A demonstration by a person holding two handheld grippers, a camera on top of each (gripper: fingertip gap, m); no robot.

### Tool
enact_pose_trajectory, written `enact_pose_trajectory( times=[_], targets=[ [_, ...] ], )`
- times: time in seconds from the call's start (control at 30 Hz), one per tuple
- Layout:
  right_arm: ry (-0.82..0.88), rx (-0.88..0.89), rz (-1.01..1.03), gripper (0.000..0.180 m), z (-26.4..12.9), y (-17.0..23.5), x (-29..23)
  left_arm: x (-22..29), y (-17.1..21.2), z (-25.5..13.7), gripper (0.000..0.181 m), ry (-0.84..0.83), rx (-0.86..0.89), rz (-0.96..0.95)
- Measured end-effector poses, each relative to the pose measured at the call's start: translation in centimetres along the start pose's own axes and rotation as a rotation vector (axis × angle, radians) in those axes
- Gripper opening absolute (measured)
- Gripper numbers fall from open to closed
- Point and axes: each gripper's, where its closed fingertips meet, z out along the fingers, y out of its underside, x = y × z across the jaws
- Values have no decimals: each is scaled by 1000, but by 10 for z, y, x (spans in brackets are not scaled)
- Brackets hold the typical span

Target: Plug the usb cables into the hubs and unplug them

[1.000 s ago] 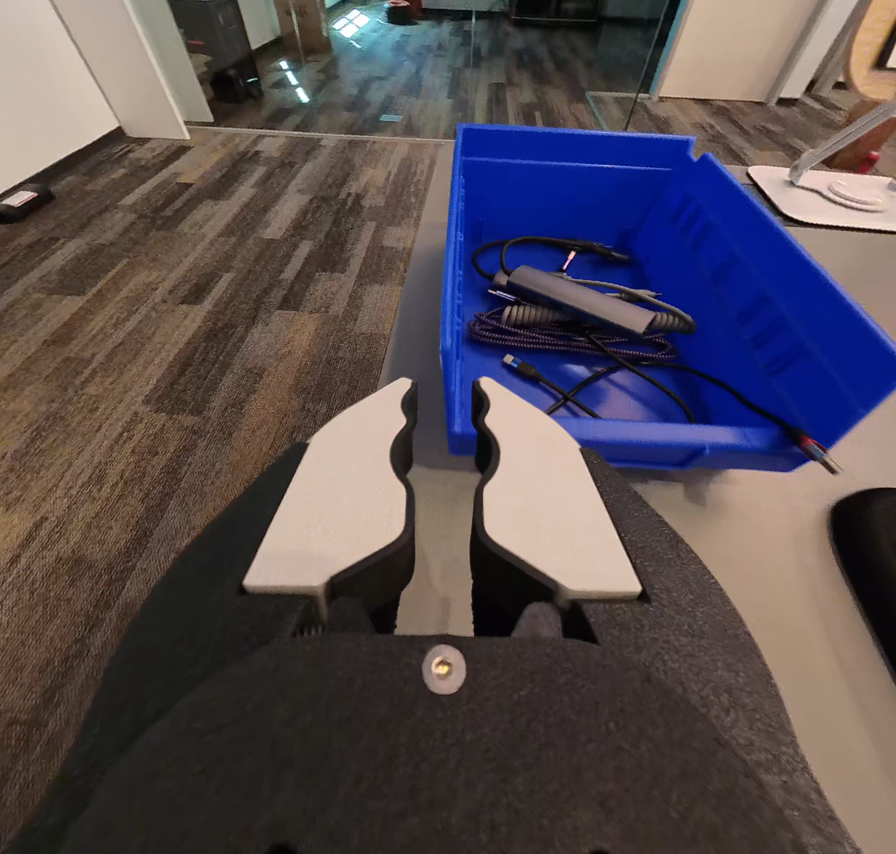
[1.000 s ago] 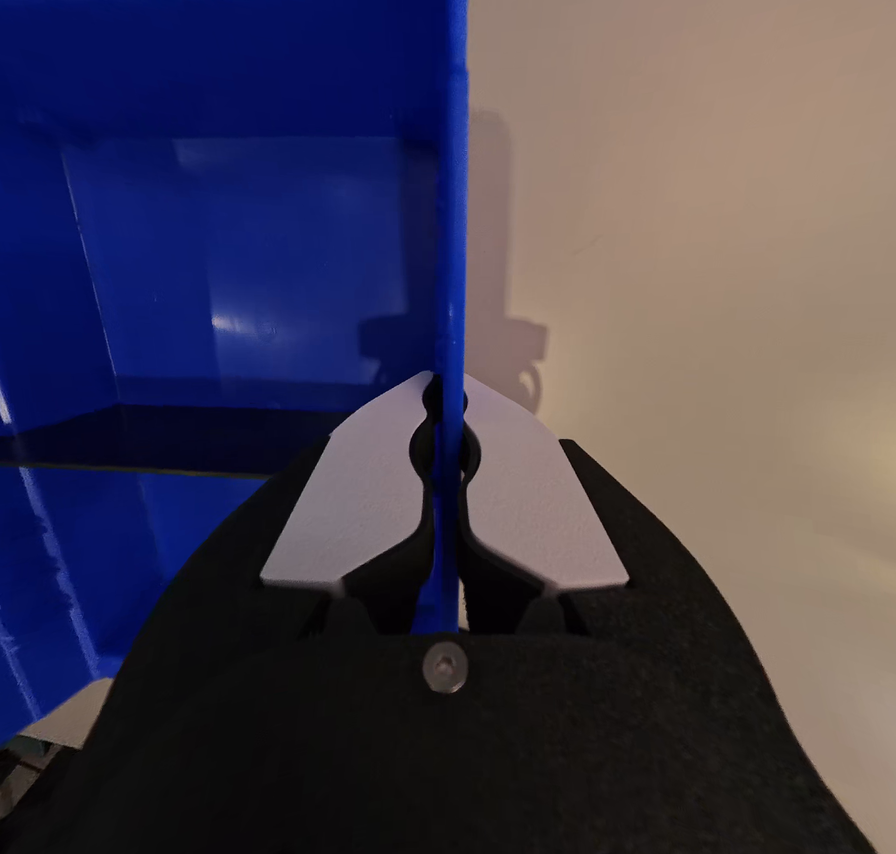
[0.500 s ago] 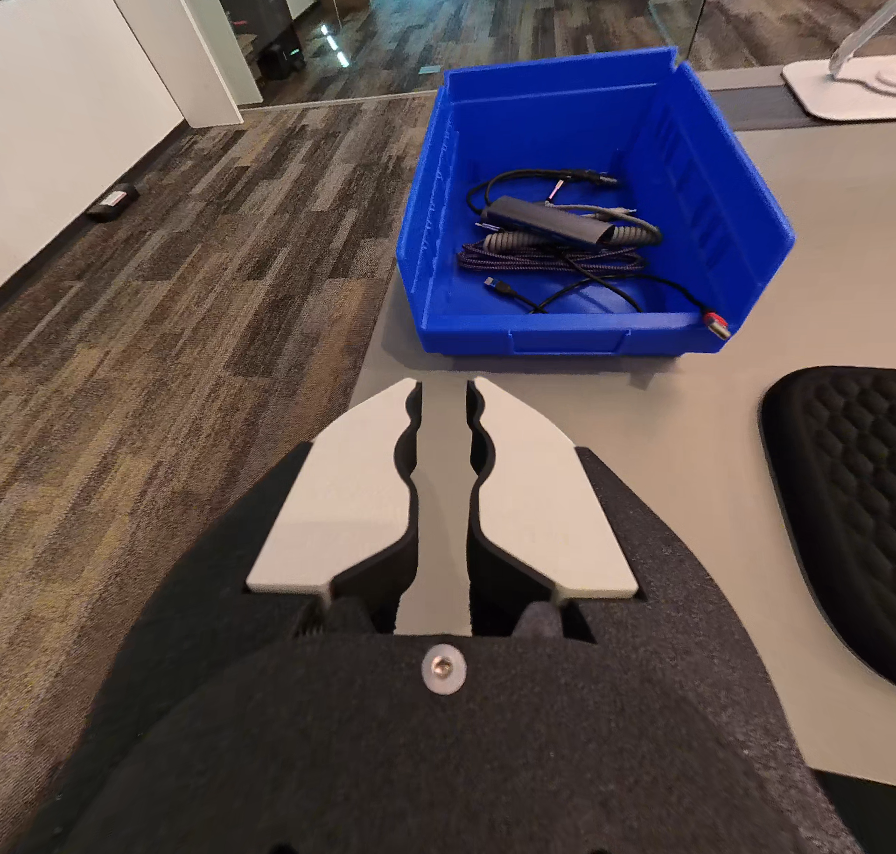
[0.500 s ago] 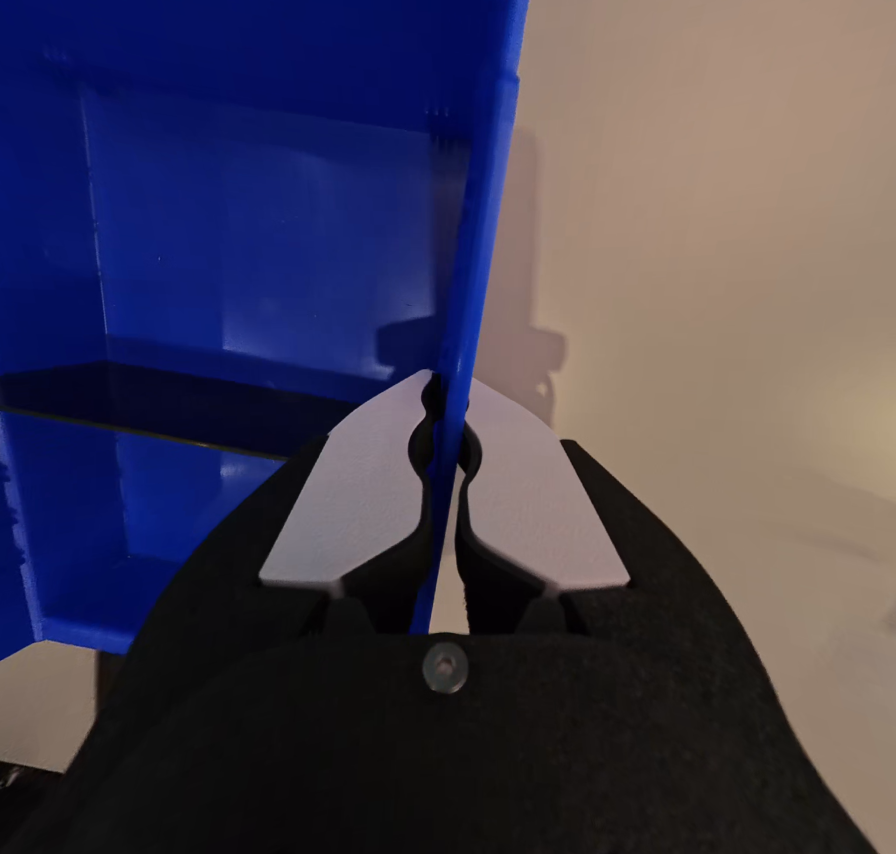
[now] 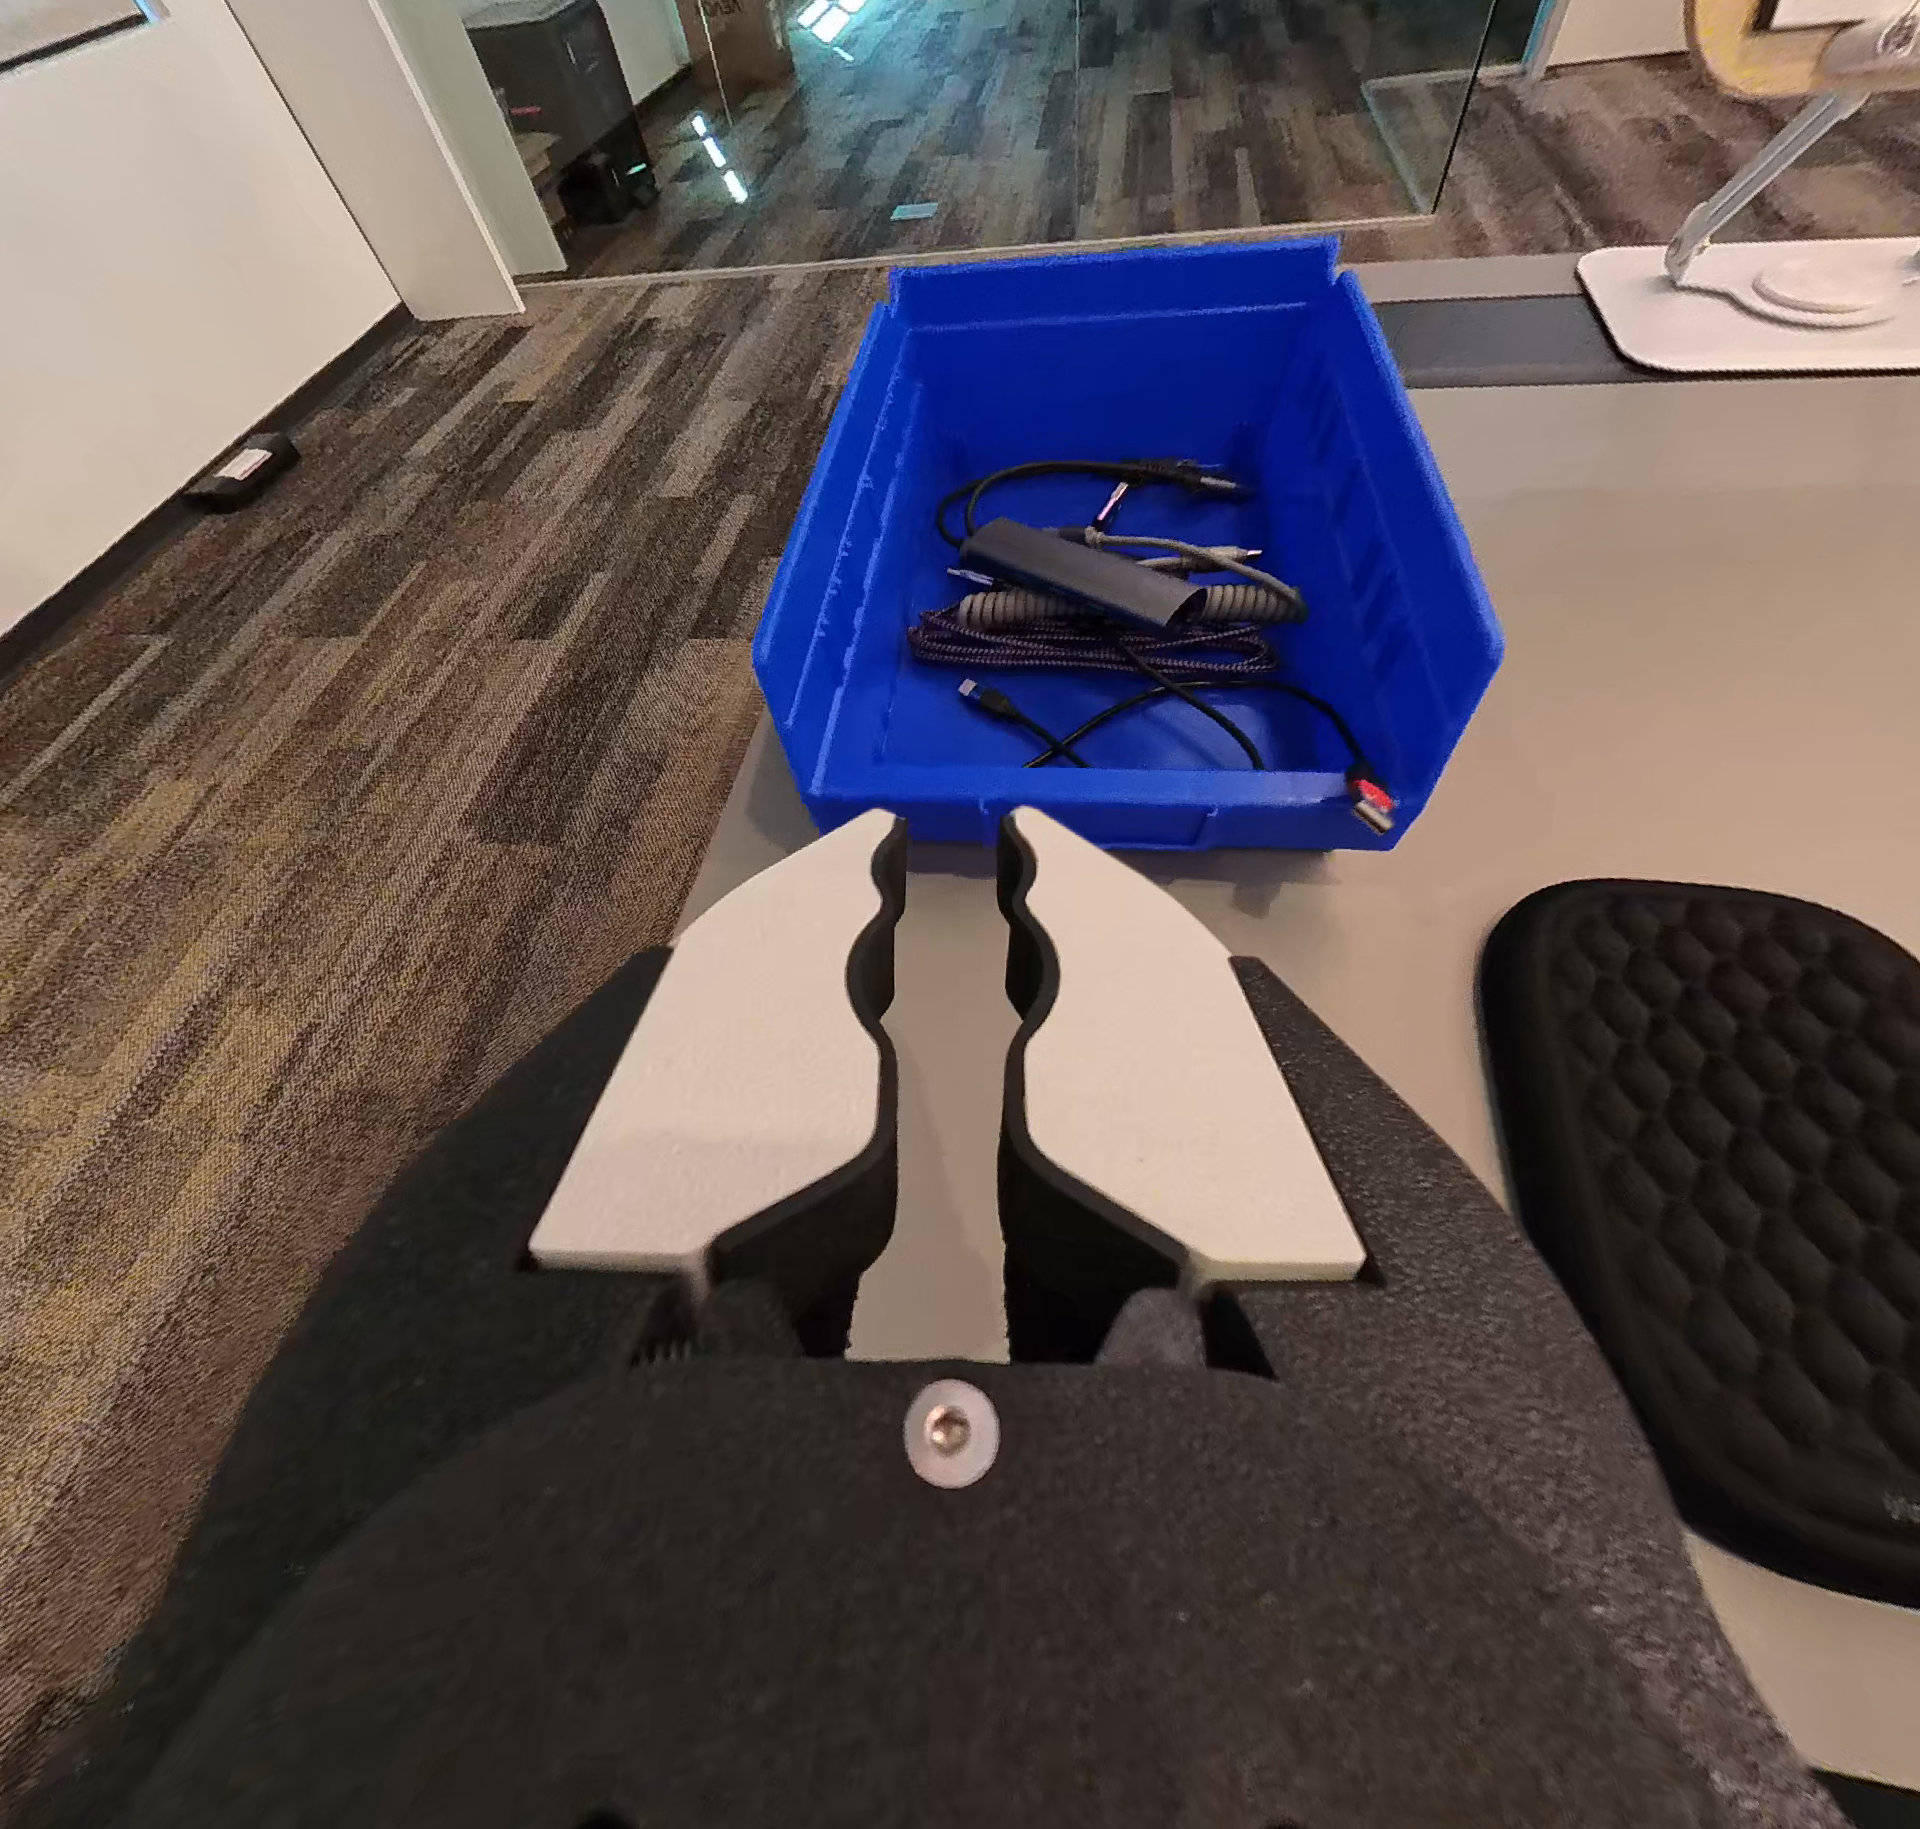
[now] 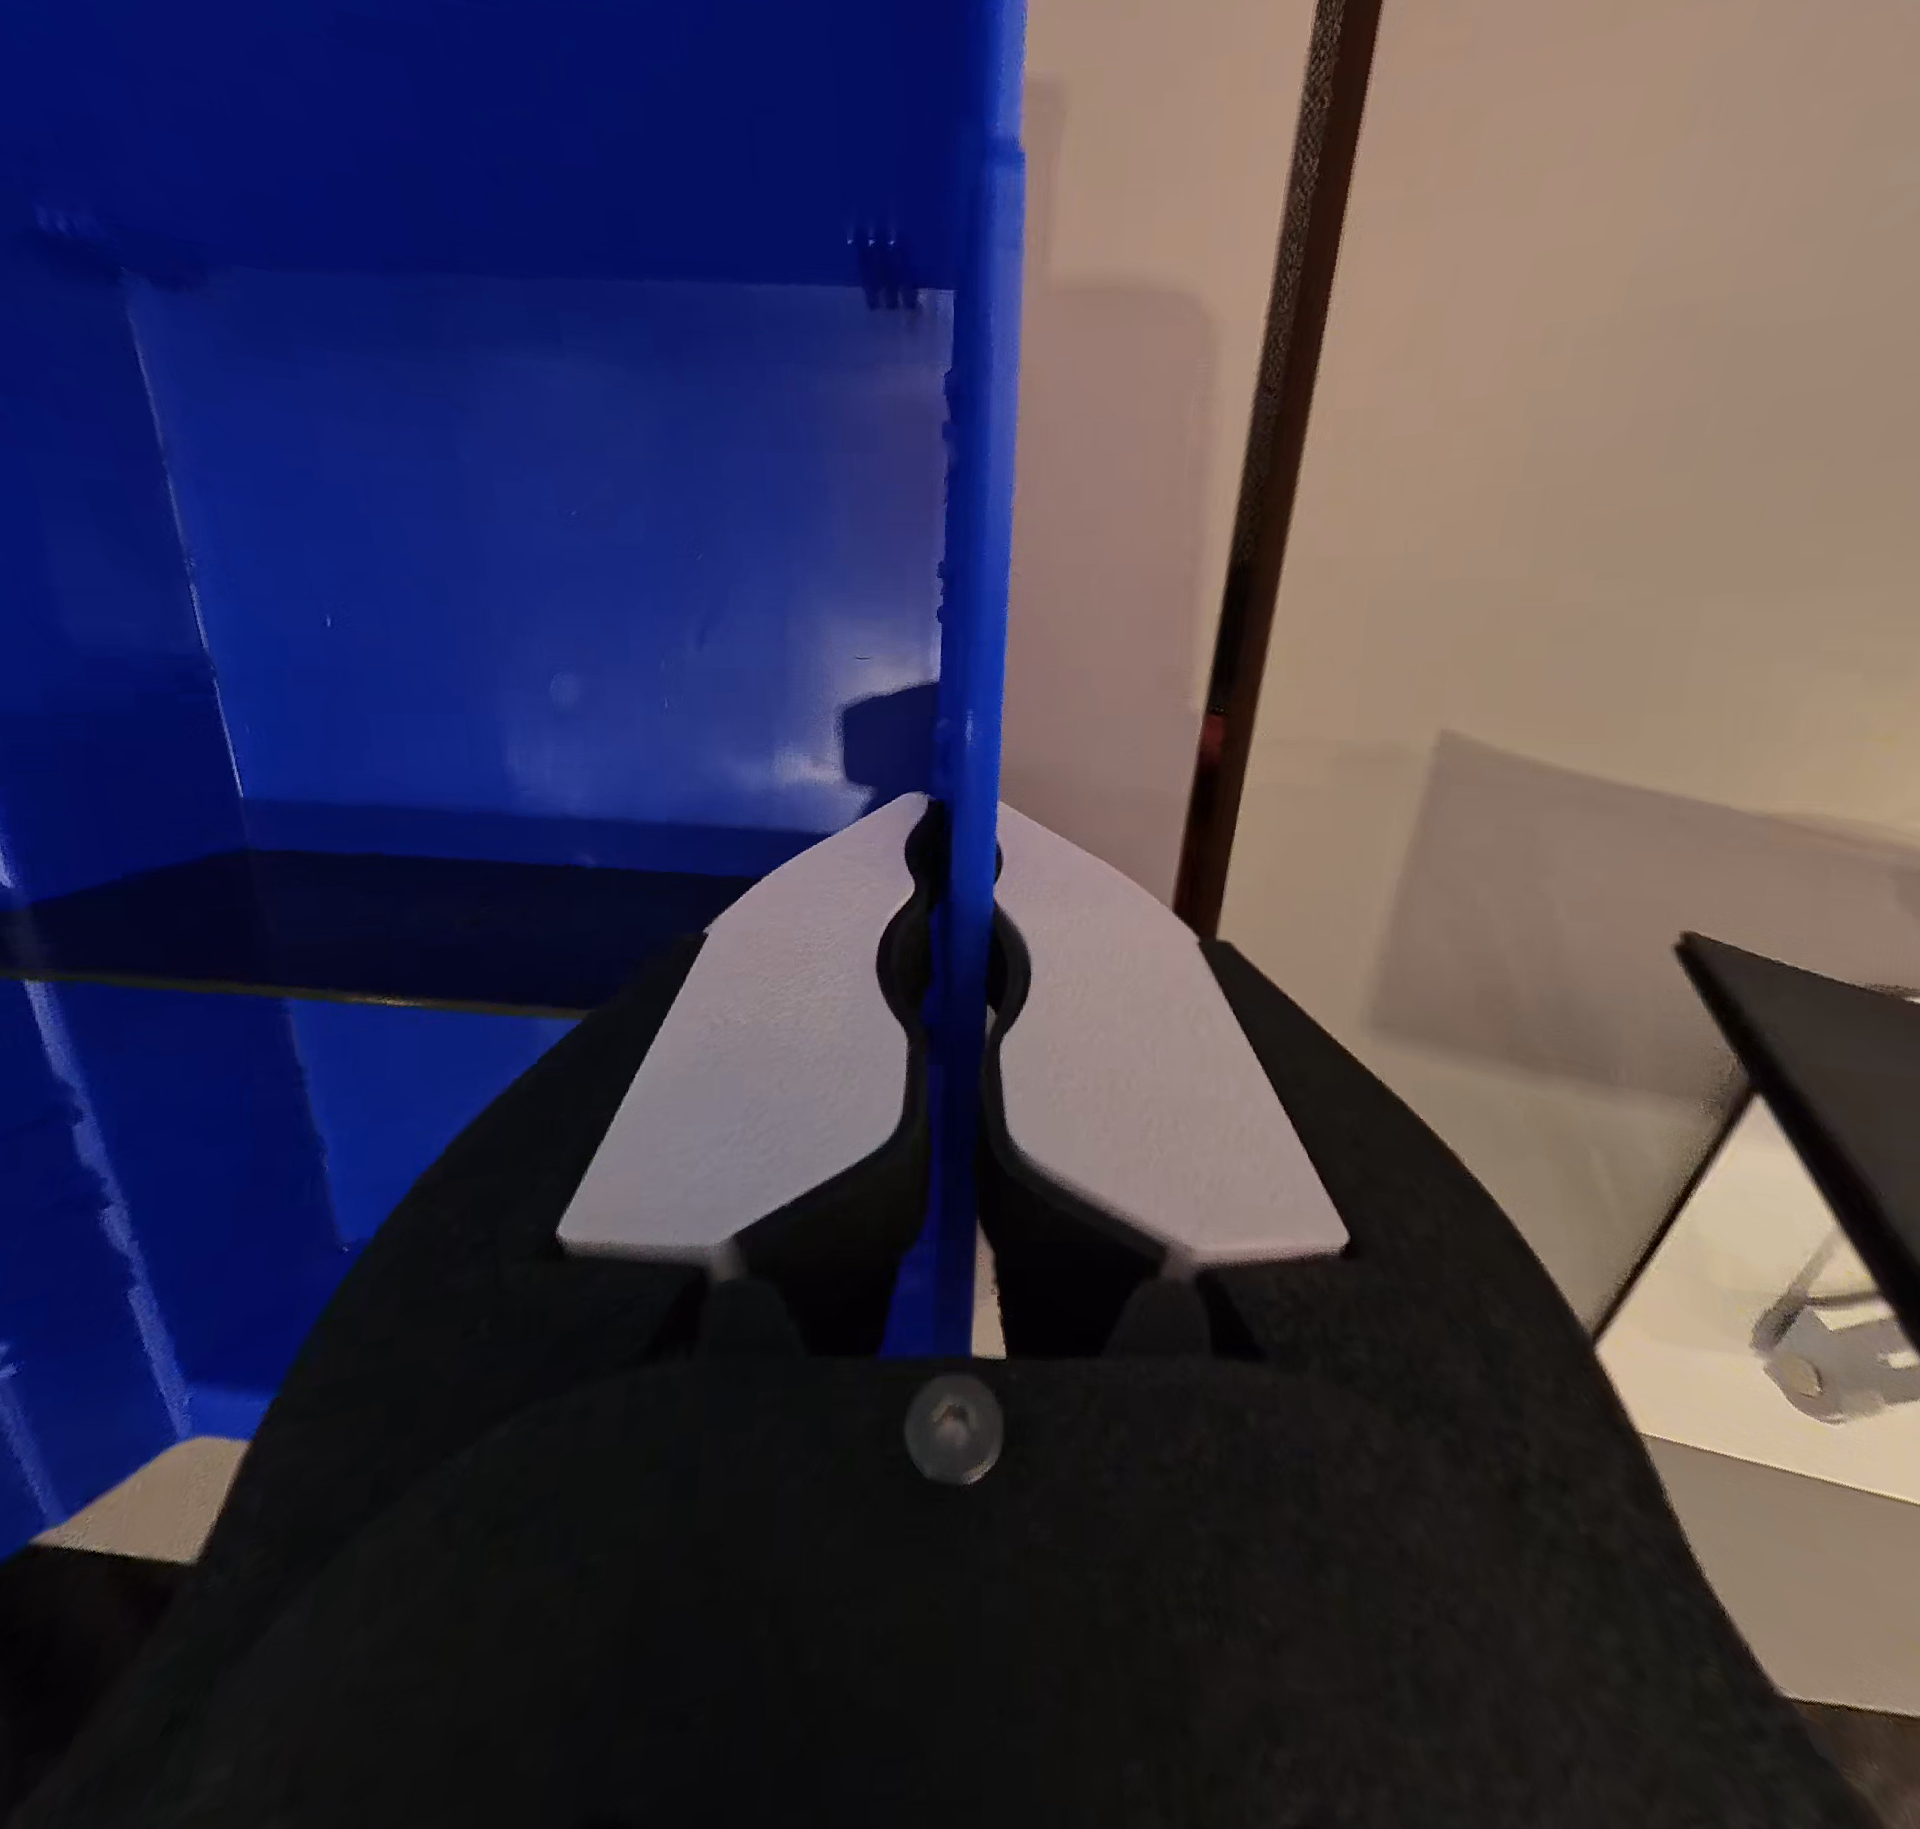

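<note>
Blk cushion [image 5: 1725, 1208], lamp base [image 5: 1756, 314], carpet [image 5: 312, 740]

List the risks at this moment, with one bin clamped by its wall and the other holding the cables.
1. The right gripper pinches only a thin wall of a blue bin; it may slip or twist.
2. In the other bin, the hub lies tangled among cables; lifting one may drag the rest.
3. A red-tipped plug overhangs the front rim and could snag.

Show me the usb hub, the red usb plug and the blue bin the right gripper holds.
usb hub [image 5: 1081, 579], left wrist view, dark body.
red usb plug [image 5: 1371, 805], left wrist view, metal tip.
blue bin [image 6: 966, 532], right wrist view, clamped wall edge.
</note>
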Motion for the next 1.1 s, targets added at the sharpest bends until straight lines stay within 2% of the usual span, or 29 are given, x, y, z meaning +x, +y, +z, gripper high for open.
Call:
enact_pose_trajectory(
  times=[0.27,0.53,0.77,0.9,0.97,1.1],
  targets=[
    [39,43,133,2,-4,8,29,29,-15,11,16,26,6,5],
    [37,39,132,2,-4,5,32,53,-31,21,16,55,6,56],
    [40,39,154,2,-4,5,32,71,-32,24,16,111,27,16],
    [43,45,154,3,-4,5,31,98,-28,33,30,138,70,-15],
    [47,50,159,3,-4,5,31,120,-21,44,45,170,72,-32],
    [48,60,169,3,-4,5,30,141,-5,84,49,84,4,112]
  ],
)
